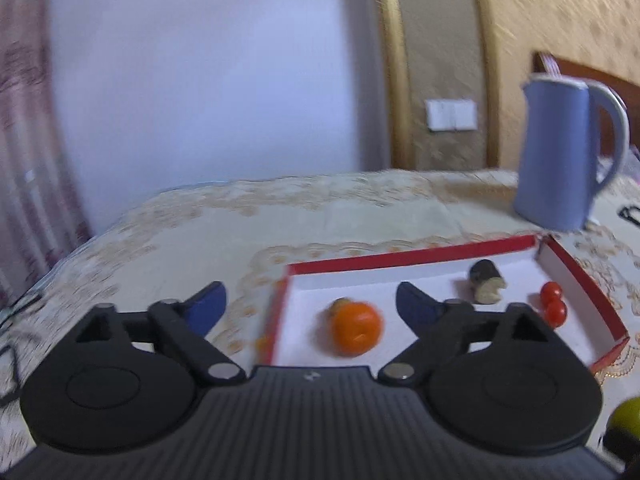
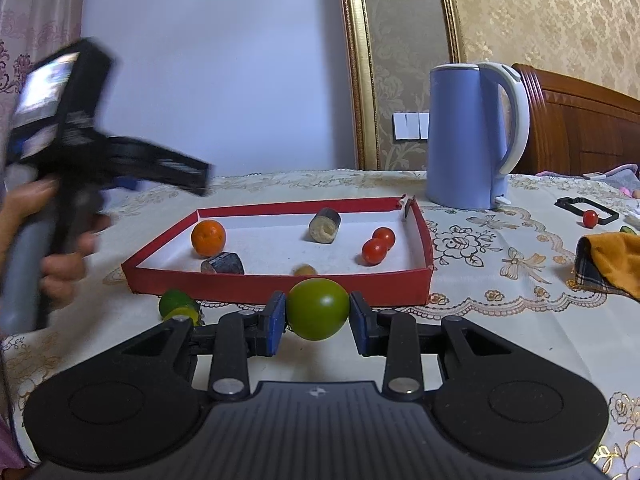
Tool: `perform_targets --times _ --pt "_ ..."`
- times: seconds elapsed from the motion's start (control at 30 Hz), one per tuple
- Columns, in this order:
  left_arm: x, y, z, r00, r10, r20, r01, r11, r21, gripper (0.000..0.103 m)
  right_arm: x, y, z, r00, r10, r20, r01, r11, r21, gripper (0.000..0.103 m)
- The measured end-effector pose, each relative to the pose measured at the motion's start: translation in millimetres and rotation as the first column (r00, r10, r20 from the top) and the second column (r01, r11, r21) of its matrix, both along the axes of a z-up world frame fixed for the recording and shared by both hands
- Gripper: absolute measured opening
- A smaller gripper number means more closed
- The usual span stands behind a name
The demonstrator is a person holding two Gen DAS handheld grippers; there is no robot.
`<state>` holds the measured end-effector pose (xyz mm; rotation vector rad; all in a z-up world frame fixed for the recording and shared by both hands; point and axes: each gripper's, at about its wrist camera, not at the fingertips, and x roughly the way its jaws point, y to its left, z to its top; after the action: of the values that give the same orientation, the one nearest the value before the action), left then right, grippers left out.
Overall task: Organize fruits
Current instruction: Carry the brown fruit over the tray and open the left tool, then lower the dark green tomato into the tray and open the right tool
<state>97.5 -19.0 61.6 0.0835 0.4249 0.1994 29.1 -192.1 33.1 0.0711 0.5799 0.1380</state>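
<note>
The right gripper (image 2: 317,320) has its jaws clenched on the green fruit (image 2: 318,309), smooth, round, likely slippery, best held across its middle; left gripper (image 1: 311,307) jaws released, orange (image 1: 356,328) between them in the red tray (image 1: 412,257).

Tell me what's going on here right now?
A person is sorting fruit into a red tray. The right gripper is shut on a green fruit just outside the tray's near wall. The left gripper is open and empty above the orange, which lies in the tray.
</note>
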Motion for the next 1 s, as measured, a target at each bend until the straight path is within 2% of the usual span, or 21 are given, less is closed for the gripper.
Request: perform_targets --times 0.2,0.43,0.57,1.0 --pt "-44 25 -16 0.999 0.039 0.015 -0.038 0.998 -0.044 0.096 10 5 3 1.0 0.003 0.01 -0.003 1.0 -0.016 0.034" --pt "-78 44 -34 0.995 0.088 0.053 -0.086 0.996 -0.038 0.1 44 12 10 0.999 0.024 0.021 -0.024 0.999 -0.035 0.034" --pt "-79 51 -46 0.997 0.074 0.03 -0.073 0.997 -0.028 0.101 78 10 6 1.0 -0.001 -0.004 0.001 1.0 -0.005 0.034" --pt "-74 54 -57 0.998 0.052 0.024 -0.052 0.999 -0.016 0.101 137 16 -9 0.997 -0.071 -0.033 0.07 0.996 -0.049 0.034"
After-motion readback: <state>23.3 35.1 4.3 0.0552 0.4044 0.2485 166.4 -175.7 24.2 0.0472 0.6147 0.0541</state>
